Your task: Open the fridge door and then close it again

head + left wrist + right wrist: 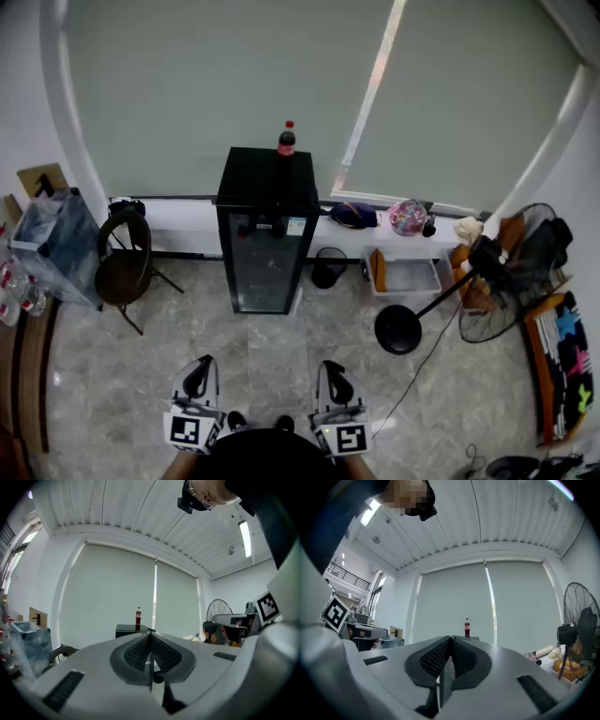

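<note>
One black fridge (267, 234) stands against the far wall at twelve o'clock from the person, well apart from both tools, and its glass door (263, 270) is shut. One cola bottle (286, 139) with a red cap and red label stands upright on the fridge top; its print is too small to read, as is the small pale sticker at the door's upper edge. At ten o'clock there is one round-backed chair (122, 267). At two o'clock one pedestal fan (514, 267) leans over its round black base, with one white tray (409, 277) on the floor nearby. There are two tools, each carrying one cube with black-and-white square markers and no readable writing. The left tool (199, 367) is at seven o'clock in the head view and the right tool (335, 369) at five o'clock, both pointing toward the fridge. In the left gripper view the left tool (151, 635) has its jaws pressed together with nothing between them, and the right tool (450, 640) is likewise closed and empty in the right gripper view.
</note>
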`<state>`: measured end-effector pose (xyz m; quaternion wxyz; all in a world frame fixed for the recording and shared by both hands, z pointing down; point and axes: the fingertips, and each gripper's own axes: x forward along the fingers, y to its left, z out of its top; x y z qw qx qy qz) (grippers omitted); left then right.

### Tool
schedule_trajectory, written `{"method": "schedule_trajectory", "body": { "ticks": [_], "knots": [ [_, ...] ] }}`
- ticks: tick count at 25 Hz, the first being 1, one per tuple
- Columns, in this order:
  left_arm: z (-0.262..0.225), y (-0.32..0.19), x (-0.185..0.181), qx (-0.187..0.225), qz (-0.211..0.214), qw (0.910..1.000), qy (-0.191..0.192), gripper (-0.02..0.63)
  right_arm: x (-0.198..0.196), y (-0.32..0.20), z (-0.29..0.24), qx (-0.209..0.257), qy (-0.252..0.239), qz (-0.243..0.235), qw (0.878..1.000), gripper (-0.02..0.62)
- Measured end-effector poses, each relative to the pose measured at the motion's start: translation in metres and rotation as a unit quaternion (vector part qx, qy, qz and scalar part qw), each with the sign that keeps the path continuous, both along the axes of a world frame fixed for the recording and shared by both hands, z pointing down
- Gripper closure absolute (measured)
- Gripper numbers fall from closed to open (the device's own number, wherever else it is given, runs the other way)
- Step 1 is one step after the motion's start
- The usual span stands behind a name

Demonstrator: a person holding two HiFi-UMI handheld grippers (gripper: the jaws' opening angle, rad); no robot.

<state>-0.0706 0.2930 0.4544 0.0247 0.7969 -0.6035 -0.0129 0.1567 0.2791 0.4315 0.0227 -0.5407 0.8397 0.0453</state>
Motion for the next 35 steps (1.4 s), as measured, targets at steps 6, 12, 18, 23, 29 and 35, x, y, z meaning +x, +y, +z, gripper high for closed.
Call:
{"method": "schedule_trajectory", "body": {
  "ticks": [6,12,18,23,29,35],
  "knots": [
    [0.006,-0.001,-0.004,-0.009,-0.005,0.9999,0.000,0.600,0.001,0.000,0.005,-0.004,-0.003,0.001,1.000,0.586],
    [0.007,-0.003,-0.008,-0.014,-0.012,0.9998,0.003,0.600,0.001,-0.002,0.004,-0.004,-0.011,-0.005,1.000,0.586],
    [0.004,-0.001,-0.008,0.001,-0.004,0.9998,-0.018,0.600,-0.004,-0.001,0.008,-0.009,-0.011,-0.019,1.000,0.576],
    [0.006,0.000,-0.009,0.003,-0.004,0.9997,-0.023,0.585,-0.006,-0.002,0.009,-0.008,-0.003,-0.022,1.000,0.523],
    [0.008,-0.001,-0.006,-0.004,0.003,0.9997,-0.024,0.463,-0.004,-0.006,0.014,-0.012,0.013,-0.017,1.000,0.400],
    [0.010,-0.004,-0.008,-0.007,0.001,0.9996,-0.027,0.356,0.001,-0.008,0.015,-0.016,0.007,-0.002,1.000,0.314]
  ]
}}
